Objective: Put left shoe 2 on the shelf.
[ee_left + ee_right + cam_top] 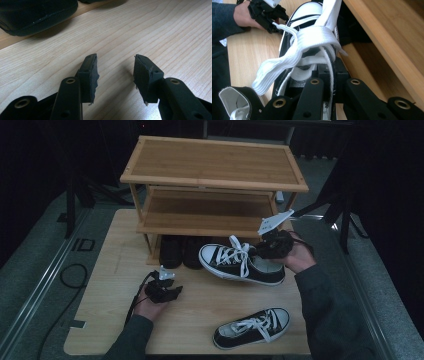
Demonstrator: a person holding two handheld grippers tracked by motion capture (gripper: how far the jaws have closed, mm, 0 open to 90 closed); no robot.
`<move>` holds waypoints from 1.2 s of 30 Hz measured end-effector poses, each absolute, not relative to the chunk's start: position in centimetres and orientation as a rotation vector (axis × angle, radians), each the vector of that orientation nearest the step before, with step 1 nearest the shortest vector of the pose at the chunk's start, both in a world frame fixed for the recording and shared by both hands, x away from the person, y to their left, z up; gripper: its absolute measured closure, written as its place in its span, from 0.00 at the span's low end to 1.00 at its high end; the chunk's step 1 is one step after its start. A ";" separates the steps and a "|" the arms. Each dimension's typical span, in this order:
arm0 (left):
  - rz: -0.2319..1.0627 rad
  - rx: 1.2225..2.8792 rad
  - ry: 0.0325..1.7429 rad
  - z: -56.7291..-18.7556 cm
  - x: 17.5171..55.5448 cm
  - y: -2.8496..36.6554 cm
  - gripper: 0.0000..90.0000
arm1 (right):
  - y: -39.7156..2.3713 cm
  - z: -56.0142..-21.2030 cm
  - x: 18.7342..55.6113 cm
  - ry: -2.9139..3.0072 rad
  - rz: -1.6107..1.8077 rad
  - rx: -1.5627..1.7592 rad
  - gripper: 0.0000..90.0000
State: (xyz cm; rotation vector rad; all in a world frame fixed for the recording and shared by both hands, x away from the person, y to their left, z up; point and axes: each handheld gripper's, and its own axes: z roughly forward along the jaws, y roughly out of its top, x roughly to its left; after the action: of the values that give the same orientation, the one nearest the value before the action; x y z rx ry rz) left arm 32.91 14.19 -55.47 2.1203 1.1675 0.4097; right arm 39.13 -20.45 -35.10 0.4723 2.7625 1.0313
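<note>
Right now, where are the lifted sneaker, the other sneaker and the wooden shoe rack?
Lifted sneaker (225,260), high view, on its white toe cap.
Other sneaker (250,327), high view, on its white laces.
Wooden shoe rack (210,162), high view, on its bare top shelf.

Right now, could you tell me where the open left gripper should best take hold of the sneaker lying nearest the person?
Probably the heel collar of the near sneaker, coming from above: it lies upright, opening upward, so one jaw of the left gripper could slip inside.
</note>
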 end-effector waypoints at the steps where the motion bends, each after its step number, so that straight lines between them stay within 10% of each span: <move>1: 0.409 2.120 1.168 -55.5 32.9 14.2 0.60 | -20.4 -35.0 39.2 2.761 1.033 0.471 0.98; 36: 0.402 2.113 1.165 -55.5 33.0 14.2 0.60 | -20.5 -30.3 41.2 2.506 1.214 0.624 0.98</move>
State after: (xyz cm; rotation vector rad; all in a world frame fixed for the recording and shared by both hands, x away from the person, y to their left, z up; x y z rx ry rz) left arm 32.97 14.19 -55.50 2.1128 1.1653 0.4022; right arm 41.24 -20.52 -30.28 0.6237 2.5065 1.2141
